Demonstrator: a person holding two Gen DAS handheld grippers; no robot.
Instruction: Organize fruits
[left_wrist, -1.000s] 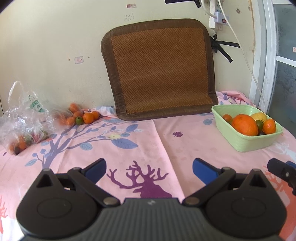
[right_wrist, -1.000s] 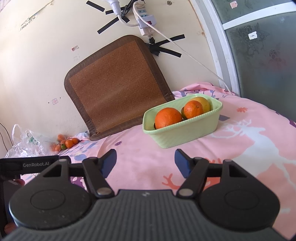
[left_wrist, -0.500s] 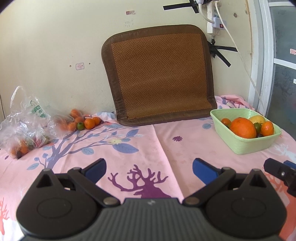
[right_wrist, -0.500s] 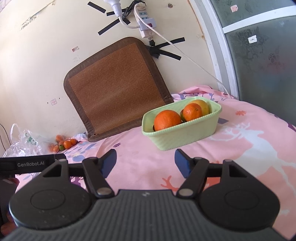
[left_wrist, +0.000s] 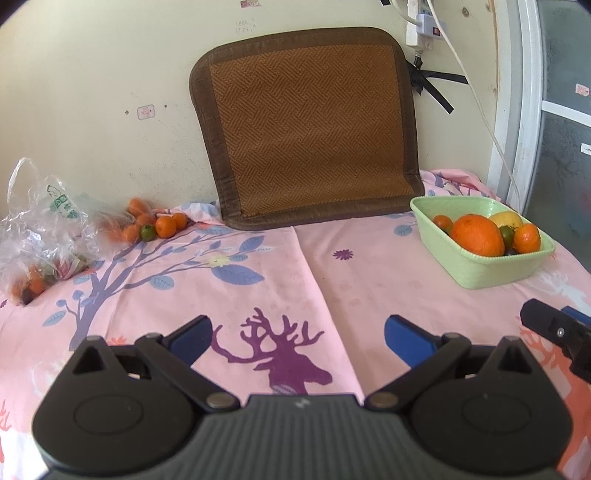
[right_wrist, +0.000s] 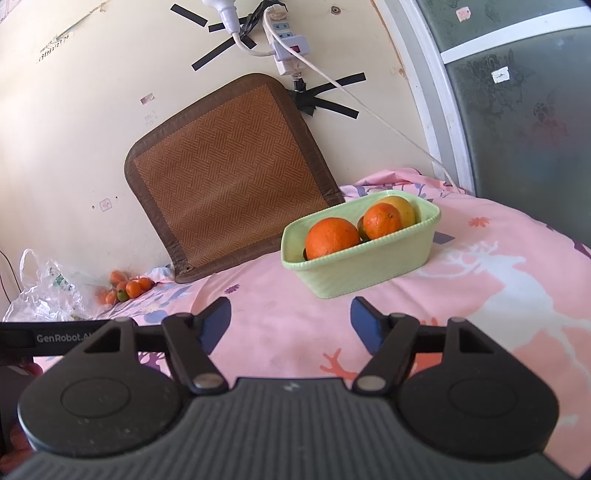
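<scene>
Two grippers are in view above a pink printed tablecloth (left_wrist: 369, 266). The left gripper (left_wrist: 297, 338) has its jaws spread wide apart with nothing between them; the purple deer print lies below the gap. The right gripper (right_wrist: 290, 323) likewise has its jaws apart and holds nothing, and its tip appears at the right edge of the left wrist view. A light green basket (left_wrist: 487, 271) stands on the cloth at the right, ahead of the right gripper. It contains a large orange (left_wrist: 477, 234), a smaller orange (left_wrist: 527, 238), a yellow fruit (left_wrist: 506, 218) at the back, and a few small fruits partly hidden among them. A loose cluster of small oranges (left_wrist: 155, 223), with one green fruit (left_wrist: 147, 232) among them, lies on the cloth against the wall at the far left, well apart from the basket. Beside that cluster sits a crumpled clear plastic bag (left_wrist: 44, 225) with more small fruit inside. A brown woven mat (left_wrist: 310, 125) leans upright against the wall between the cluster and the basket. A white power strip (right_wrist: 286, 44) with a cable is fixed to the wall above the mat.
</scene>
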